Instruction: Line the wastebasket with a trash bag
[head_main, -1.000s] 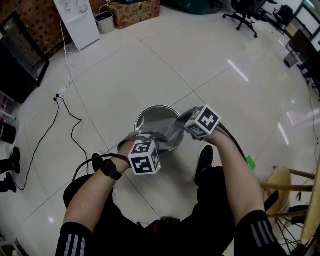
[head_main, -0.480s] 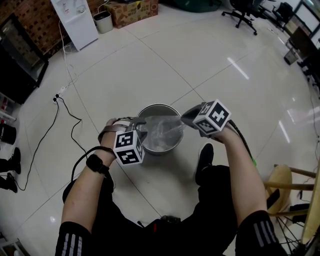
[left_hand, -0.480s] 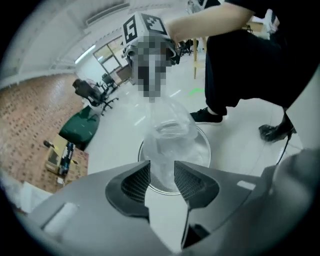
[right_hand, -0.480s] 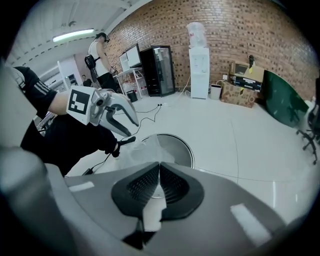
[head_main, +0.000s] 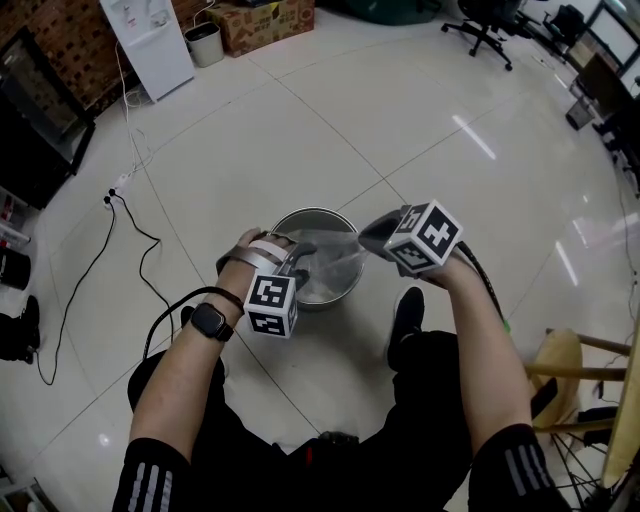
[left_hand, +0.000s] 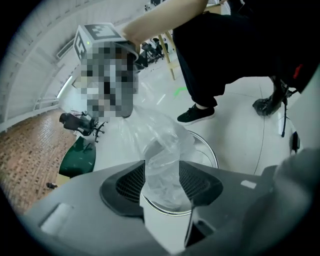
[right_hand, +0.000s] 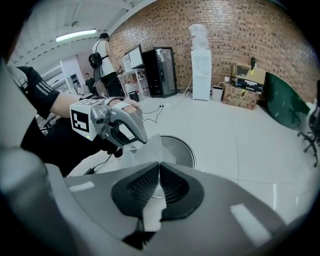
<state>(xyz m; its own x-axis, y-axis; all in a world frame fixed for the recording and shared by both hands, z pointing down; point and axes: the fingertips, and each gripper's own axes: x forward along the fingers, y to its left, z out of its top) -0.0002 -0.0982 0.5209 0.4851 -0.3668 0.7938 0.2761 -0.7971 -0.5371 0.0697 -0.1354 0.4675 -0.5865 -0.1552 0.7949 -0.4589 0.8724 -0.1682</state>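
A round metal wastebasket (head_main: 345, 290) stands on the floor in front of my feet. A clear trash bag (head_main: 338, 262) stretches over its mouth between both grippers. My right gripper (head_main: 368, 240) hangs above the right rim, shut on a thin edge of the bag (right_hand: 150, 147). My left gripper (head_main: 304, 252) points down at the near-left rim. Its jaws have just been opening, and a bunched fold of the bag (left_hand: 161, 172) sits loosely in the wide gap between them. In the left gripper view the basket rim (left_hand: 212, 152) shows behind the plastic.
A cable (head_main: 135, 235) runs across the tiles on the left. A white water dispenser (head_main: 150, 40), a small bin (head_main: 208, 45) and a cardboard box (head_main: 265, 22) stand at the back. My shoe (head_main: 407, 320) is right of the basket, and a wooden stool (head_main: 572, 368) is at far right.
The left gripper swung out to the left of the basket, then came back over its near-left rim while rolling. Its jaws stand wider. The right gripper lifted the bag's edge slightly.
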